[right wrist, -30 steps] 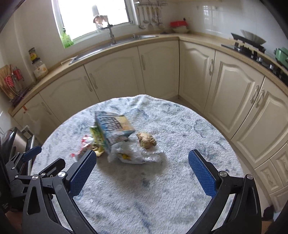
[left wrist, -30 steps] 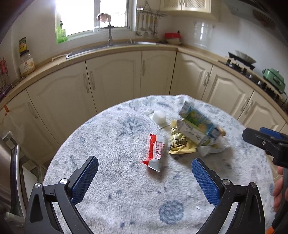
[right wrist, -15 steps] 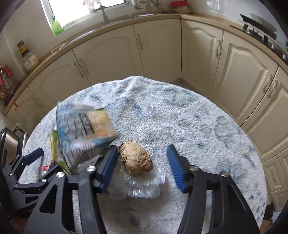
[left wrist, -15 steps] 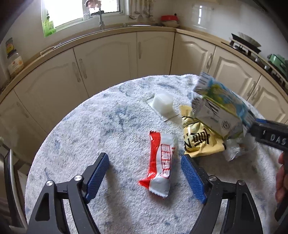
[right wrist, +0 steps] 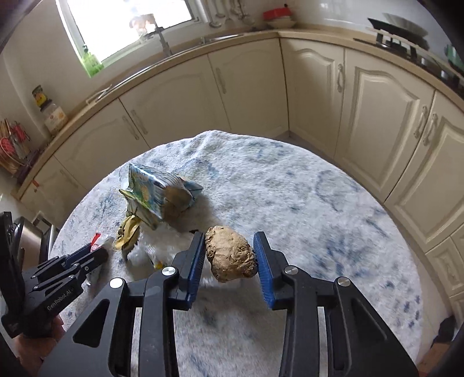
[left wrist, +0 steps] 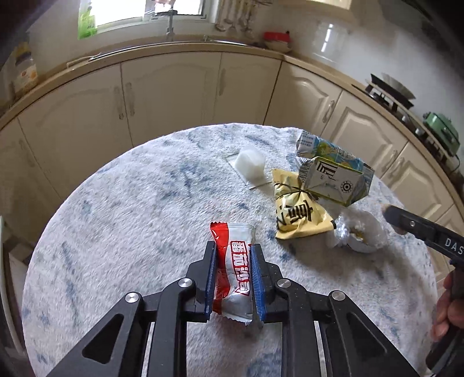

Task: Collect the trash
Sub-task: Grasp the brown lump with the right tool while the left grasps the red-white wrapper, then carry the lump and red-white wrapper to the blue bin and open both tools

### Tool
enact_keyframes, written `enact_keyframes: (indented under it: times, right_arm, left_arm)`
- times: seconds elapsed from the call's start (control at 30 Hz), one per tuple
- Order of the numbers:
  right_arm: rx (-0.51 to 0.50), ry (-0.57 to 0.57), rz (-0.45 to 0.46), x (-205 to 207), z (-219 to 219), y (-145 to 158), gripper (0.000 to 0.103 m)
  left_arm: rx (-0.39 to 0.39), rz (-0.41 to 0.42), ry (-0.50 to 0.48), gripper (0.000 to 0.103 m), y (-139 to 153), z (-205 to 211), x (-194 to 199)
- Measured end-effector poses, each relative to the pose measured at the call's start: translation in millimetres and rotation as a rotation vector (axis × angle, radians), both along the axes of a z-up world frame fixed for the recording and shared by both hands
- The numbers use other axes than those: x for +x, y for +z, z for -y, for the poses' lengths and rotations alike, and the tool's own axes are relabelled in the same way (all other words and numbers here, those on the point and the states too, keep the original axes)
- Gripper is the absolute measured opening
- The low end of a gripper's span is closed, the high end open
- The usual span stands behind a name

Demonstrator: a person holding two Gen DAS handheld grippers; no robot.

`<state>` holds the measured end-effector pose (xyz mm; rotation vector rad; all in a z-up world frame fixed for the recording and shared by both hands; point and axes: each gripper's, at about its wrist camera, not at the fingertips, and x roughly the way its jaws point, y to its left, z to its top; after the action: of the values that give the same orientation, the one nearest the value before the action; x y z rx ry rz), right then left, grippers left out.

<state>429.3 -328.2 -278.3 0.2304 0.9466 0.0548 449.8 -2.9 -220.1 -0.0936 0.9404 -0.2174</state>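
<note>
Left gripper (left wrist: 233,278) closing on wrapper (left wrist: 235,269), right gripper (right wrist: 229,261) closing on lump (right wrist: 230,253); slick film could slip free.

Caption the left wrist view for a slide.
Left hand-held gripper closing its jaws on a red-and-white snack wrapper lying on the round, blue-flecked white fuzzy tablecloth.

Beyond my round blue-flecked table (left wrist: 121,220), cream cabinets (left wrist: 171,95) curve across the frame, a window (right wrist: 127,23) upper left and a stove (left wrist: 388,92) far right.
</note>
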Motion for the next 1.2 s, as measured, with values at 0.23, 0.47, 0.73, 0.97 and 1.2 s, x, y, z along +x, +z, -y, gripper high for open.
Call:
enact_keyframes:
  times: [0.23, 0.47, 0.73, 0.97, 1.2]
  right_arm:
    - [-0.019, -0.007, 0.034, -40, 2, 18, 0.035]
    - [-0.020, 0.006, 0.078, -81, 4, 38, 0.035]
    - [-0.010, -0.007, 0.152, -127, 20, 68, 0.035]
    - [-0.010, -0.066, 0.226, -170, 55, 97, 0.035]
    - [-0.018, -0.147, 0.275, -213, 102, 113, 0.035]
  left_arm:
    - [-0.012, 0.056, 0.033, 0.018, 20, -3, -32]
    - [-0.009, 0.134, -0.005, 0.018, 50, 18, -84]
    - [-0.005, 0.215, -0.078, 0.018, 84, 54, -140]
    - [-0.018, 0.280, -0.152, 0.018, 110, 91, -178]
    - [-0.025, 0.334, -0.236, 0.018, 128, 133, -213]
